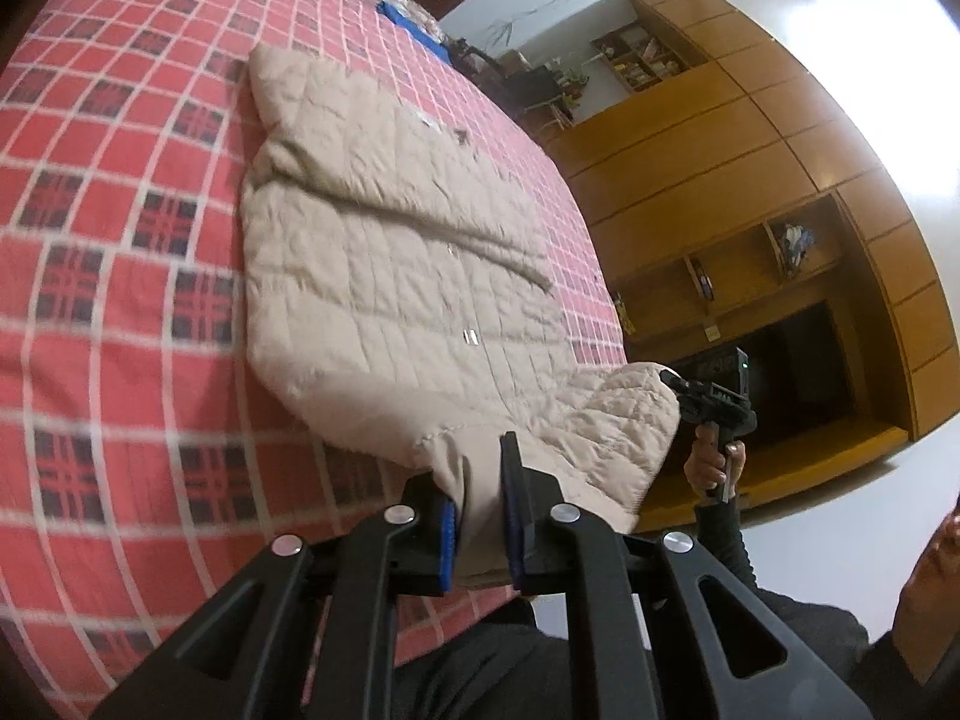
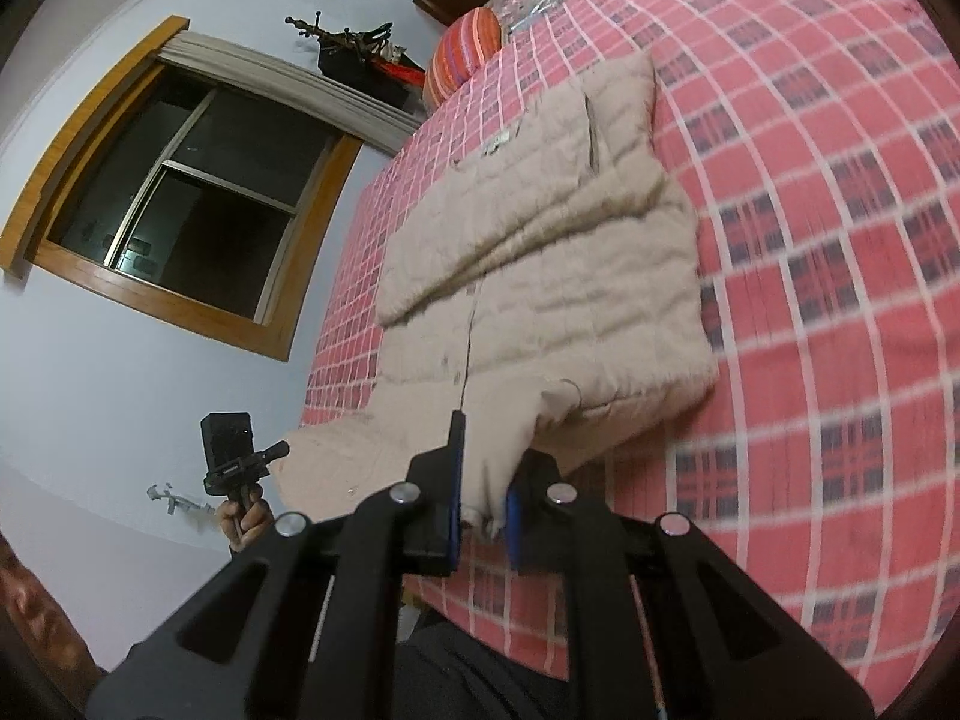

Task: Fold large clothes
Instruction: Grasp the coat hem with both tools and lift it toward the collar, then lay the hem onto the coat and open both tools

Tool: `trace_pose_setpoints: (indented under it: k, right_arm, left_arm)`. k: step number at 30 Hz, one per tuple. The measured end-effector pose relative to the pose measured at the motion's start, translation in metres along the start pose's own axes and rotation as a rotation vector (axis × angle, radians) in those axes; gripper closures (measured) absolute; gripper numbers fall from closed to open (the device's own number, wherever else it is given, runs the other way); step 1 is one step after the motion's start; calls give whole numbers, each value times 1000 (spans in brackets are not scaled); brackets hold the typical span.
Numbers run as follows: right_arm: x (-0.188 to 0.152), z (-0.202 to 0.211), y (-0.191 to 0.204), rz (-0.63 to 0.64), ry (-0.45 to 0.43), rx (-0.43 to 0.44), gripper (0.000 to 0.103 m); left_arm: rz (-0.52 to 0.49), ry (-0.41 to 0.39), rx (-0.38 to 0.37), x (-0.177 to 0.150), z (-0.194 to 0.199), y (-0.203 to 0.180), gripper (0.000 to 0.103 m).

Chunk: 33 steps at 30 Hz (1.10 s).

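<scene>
The room is a bedroom with wooden cupboards [image 1: 750,138] on one side and a dark window [image 2: 180,198] on the other. A bed with a red checked sheet [image 1: 120,240] fills most of both views. On it lies the task's thing, a beige quilted jacket [image 1: 384,252], spread flat with one sleeve folded across its front. Its near edge reaches the side of the bed where the person stands.

The left hand-held gripper [image 1: 480,516] is clamped on the near edge of the jacket, with the cloth pressed between its blue pads [image 1: 447,546]. The right hand-held gripper [image 2: 483,516] is clamped in the same way on another part of this edge, a fold of beige fabric between its pads. Each camera also sees the other tool at the jacket's corner, held by a hand [image 1: 714,462].

I judge that the step in hand is the lengthwise fold: both corners of the near edge are gripped and a little raised. The next move calls for lifting both grippers together, carrying the edge evenly toward the far end, and laying it down without dragging the padded body out of place.
</scene>
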State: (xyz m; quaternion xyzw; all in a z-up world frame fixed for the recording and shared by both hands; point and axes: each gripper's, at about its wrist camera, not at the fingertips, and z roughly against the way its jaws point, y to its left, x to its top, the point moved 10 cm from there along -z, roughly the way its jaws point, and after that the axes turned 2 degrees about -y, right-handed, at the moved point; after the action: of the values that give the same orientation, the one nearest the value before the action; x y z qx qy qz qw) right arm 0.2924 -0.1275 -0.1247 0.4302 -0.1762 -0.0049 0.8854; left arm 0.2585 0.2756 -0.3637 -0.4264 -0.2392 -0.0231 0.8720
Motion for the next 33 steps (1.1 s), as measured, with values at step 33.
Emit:
trace_pose_setpoints:
  k: [33]
  right_arm:
    - [180, -127, -112, -236, 51, -126, 79]
  left_arm:
    - [234, 83, 115, 195, -89, 124, 82]
